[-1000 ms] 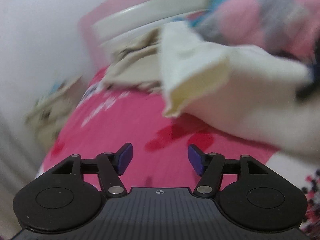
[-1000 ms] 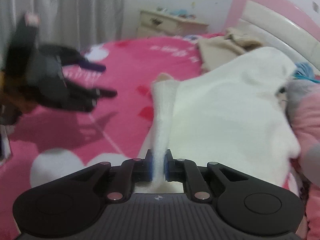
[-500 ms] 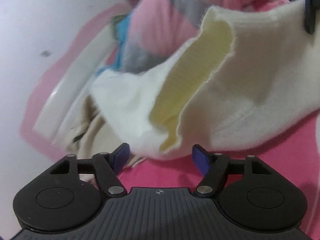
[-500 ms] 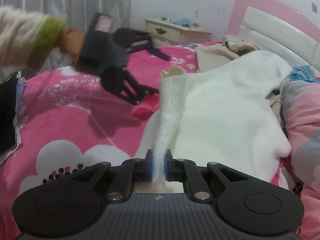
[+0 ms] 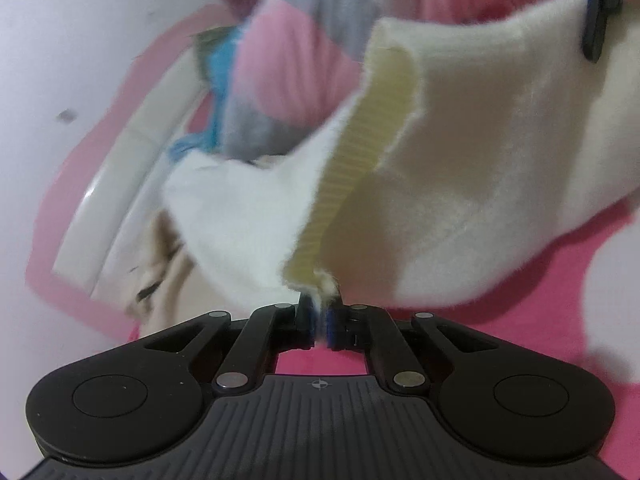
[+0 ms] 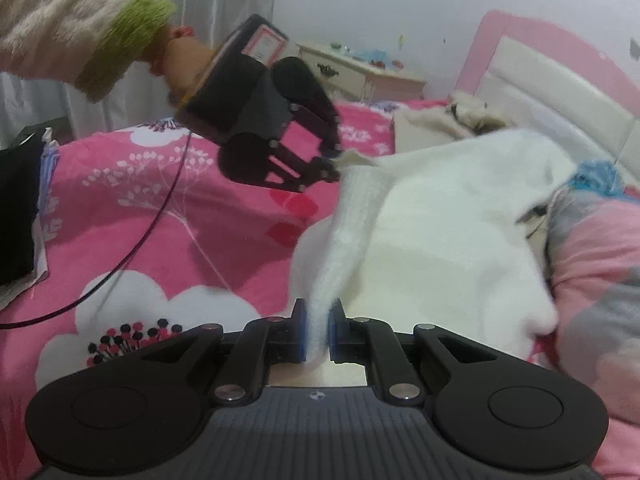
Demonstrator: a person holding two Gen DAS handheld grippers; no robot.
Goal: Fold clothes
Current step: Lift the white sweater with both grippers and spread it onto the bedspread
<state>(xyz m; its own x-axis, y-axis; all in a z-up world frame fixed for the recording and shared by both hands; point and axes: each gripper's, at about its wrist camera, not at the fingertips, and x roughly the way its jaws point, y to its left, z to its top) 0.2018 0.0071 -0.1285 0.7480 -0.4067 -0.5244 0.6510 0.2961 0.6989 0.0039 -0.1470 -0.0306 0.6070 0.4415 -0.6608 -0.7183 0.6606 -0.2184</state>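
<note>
A fluffy white garment [image 6: 448,232] with a ribbed pale-yellow hem [image 5: 360,168] lies across a pink bed. My right gripper [image 6: 318,328] is shut on one corner of its hem at the near side. My left gripper [image 5: 318,320] is shut on the other hem corner. In the right wrist view that left gripper [image 6: 334,166] is held by a hand in a fuzzy sleeve [image 6: 72,28], pinching the far corner. The hem edge stretches between the two grippers. In the left wrist view the right gripper's fingers [image 5: 596,12] show at the top right.
The pink floral bedspread [image 6: 140,216] spreads to the left. A pink and grey quilt [image 6: 600,264] is bunched on the right, beside a blue item [image 6: 600,172]. A beige garment [image 6: 440,120] lies near the pink headboard [image 6: 552,72]. A nightstand [image 6: 360,68] stands behind; a dark pile [image 6: 16,208] sits at left.
My left gripper swung in from the left to the garment's far hem corner and shut on it. My right gripper stayed shut on the near corner.
</note>
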